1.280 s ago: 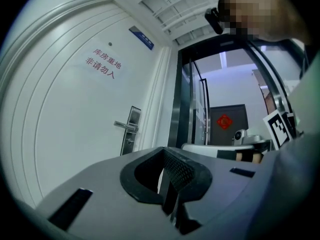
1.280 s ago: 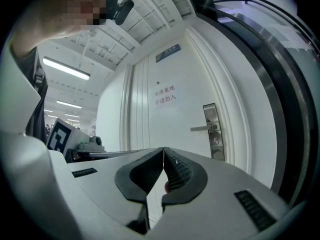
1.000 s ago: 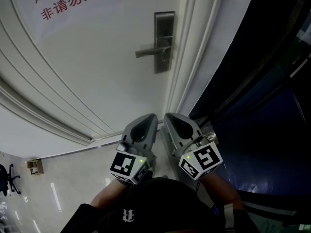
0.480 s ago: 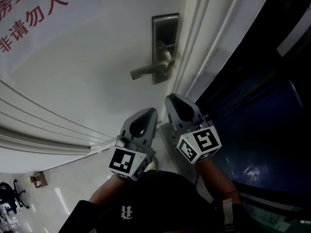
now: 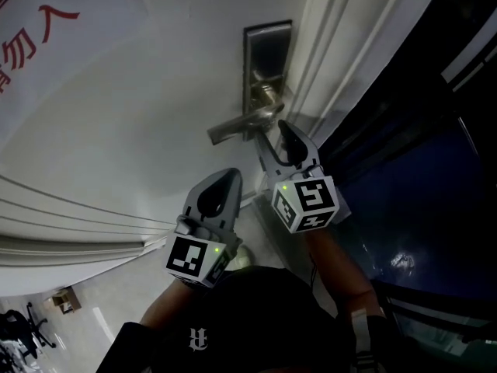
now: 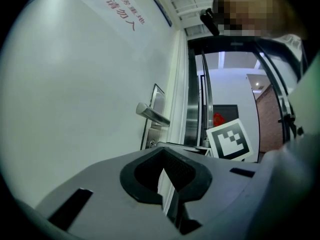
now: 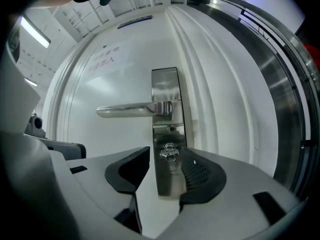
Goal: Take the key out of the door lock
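A small silver key sticks out of the steel lock plate just below the lever handle. In the right gripper view my right gripper is close before the plate. Its jaws are opening, and the key shows in the gap without either pad touching it. In the head view the right gripper reaches up under the handle, hiding the key. My left gripper hangs lower and left, shut and empty.
The white door carries red characters at the upper left. Moulded door frame and a dark glass panel stand right of the lock. A tiled floor lies below.
My right gripper has risen toward the lock plate and its jaws have gone from shut to open. The left gripper stayed low and shut. The lock looks nearer in the head view.
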`<control>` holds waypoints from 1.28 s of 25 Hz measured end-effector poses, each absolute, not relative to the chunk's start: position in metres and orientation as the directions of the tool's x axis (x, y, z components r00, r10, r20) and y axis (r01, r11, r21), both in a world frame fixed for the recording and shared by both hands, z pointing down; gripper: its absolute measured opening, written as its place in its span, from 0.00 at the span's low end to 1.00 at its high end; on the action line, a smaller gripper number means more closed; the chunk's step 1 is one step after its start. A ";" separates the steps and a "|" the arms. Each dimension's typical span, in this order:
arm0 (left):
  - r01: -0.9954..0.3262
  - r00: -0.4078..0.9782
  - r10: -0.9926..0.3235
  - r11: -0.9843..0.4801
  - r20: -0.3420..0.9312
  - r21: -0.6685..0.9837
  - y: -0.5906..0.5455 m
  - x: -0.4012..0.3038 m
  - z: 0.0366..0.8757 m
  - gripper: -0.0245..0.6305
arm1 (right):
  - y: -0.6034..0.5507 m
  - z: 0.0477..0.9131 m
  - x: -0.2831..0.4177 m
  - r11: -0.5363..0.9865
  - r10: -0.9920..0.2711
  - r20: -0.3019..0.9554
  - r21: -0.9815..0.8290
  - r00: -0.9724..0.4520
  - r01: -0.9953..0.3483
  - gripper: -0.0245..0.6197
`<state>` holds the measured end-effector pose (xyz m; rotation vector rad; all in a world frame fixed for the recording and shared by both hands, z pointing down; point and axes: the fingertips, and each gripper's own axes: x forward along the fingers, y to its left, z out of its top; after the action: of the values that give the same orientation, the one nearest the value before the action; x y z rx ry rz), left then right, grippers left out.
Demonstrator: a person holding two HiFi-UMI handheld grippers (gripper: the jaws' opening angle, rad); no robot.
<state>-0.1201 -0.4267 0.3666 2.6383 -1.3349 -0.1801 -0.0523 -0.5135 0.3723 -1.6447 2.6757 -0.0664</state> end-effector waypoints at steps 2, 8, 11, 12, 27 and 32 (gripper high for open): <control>-0.784 0.593 -0.805 -0.584 -0.026 0.212 -0.430 -0.122 0.367 0.05 | -0.521 0.375 -0.054 0.446 -0.894 0.030 -0.032 -0.446 -0.895 0.31; -0.785 0.590 -0.807 -0.580 -0.022 0.216 -0.436 -0.129 0.368 0.05 | -0.537 0.378 -0.060 0.439 -0.897 0.035 -0.040 -0.440 -0.898 0.31; -0.788 0.587 -0.809 -0.576 -0.018 0.218 -0.438 -0.132 0.369 0.05 | -0.542 0.378 -0.060 0.418 -0.907 0.035 -0.031 -0.419 -0.908 0.31; -0.789 0.586 -0.810 -0.575 -0.017 0.219 -0.438 -0.133 0.370 0.05 | -0.544 0.378 -0.059 0.412 -0.910 0.034 -0.029 -0.413 -0.911 0.31; -0.788 0.585 -0.811 -0.573 -0.016 0.225 -0.434 -0.129 0.371 0.05 | -0.536 0.379 -0.055 0.395 -0.918 0.034 -0.020 -0.395 -0.919 0.24; -0.788 0.583 -0.812 -0.571 -0.021 0.228 -0.427 -0.124 0.369 0.05 | -0.529 0.379 -0.052 0.399 -0.916 0.041 -0.024 -0.399 -0.917 0.24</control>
<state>-0.1244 -0.4270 0.3694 2.6178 -1.3399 -0.1822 -0.0515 -0.5291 0.3787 -1.7329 2.6444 -0.0673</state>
